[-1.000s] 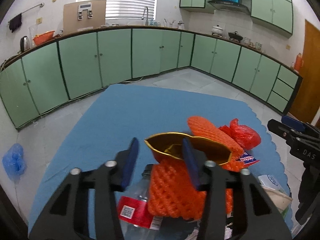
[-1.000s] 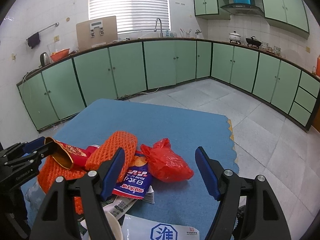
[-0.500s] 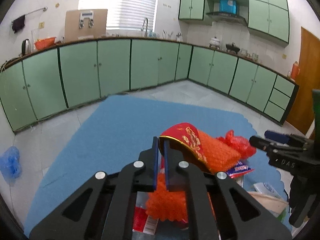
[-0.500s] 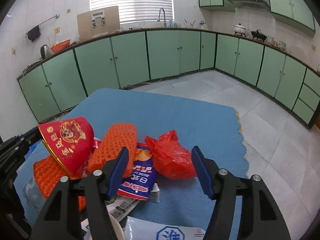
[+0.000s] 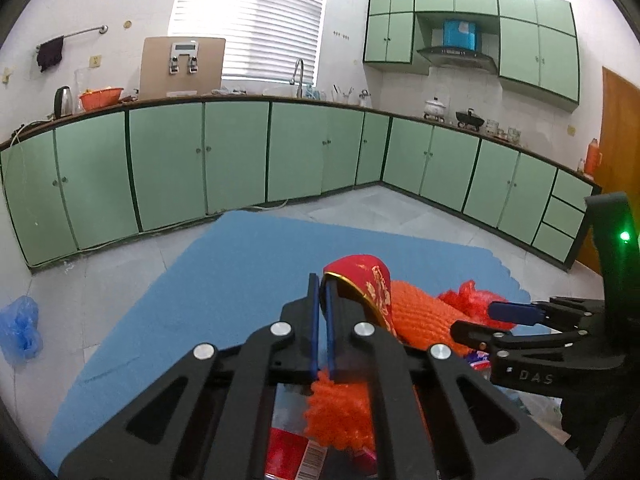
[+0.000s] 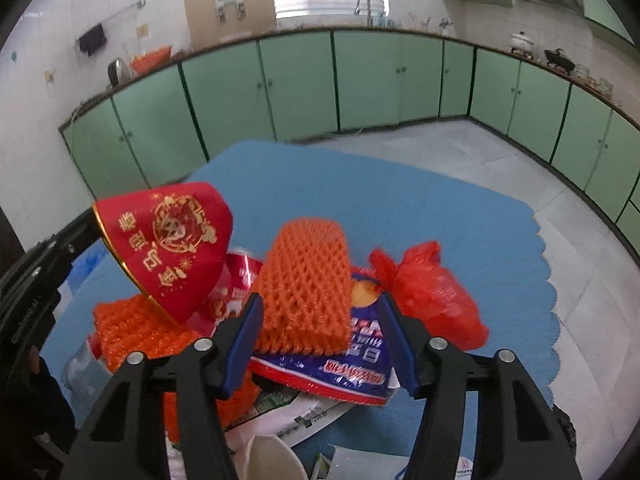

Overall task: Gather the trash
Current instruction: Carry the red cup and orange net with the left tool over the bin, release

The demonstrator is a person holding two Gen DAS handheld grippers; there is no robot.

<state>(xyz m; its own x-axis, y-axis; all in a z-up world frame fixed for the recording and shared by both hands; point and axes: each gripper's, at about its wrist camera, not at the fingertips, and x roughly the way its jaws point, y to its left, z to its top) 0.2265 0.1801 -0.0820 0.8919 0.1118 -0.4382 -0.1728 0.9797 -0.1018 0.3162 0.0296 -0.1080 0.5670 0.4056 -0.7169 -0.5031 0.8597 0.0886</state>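
Observation:
A heap of trash lies on a blue mat [image 5: 248, 264]. My left gripper [image 5: 322, 312] is shut on the rim of a red paper cup with gold print [image 5: 366, 284], lifted above the heap; the cup also shows in the right wrist view [image 6: 172, 248]. My right gripper [image 6: 320, 344] is open, its blue fingers either side of an orange foam net [image 6: 308, 280] that lies on a blue snack bag [image 6: 352, 364]. A red plastic bag [image 6: 436, 296] lies just right of it.
A second orange net [image 6: 136, 332], a plastic bottle with a red label [image 5: 296, 456], a white paper cup [image 6: 272, 456] and printed paper lie in the heap. A blue plastic bag [image 5: 20, 328] lies on the tiled floor at left. Green cabinets line the walls.
My left gripper closed on the red cup's rim and lifted it off the heap. My right gripper moved forward and down over the orange net, still open.

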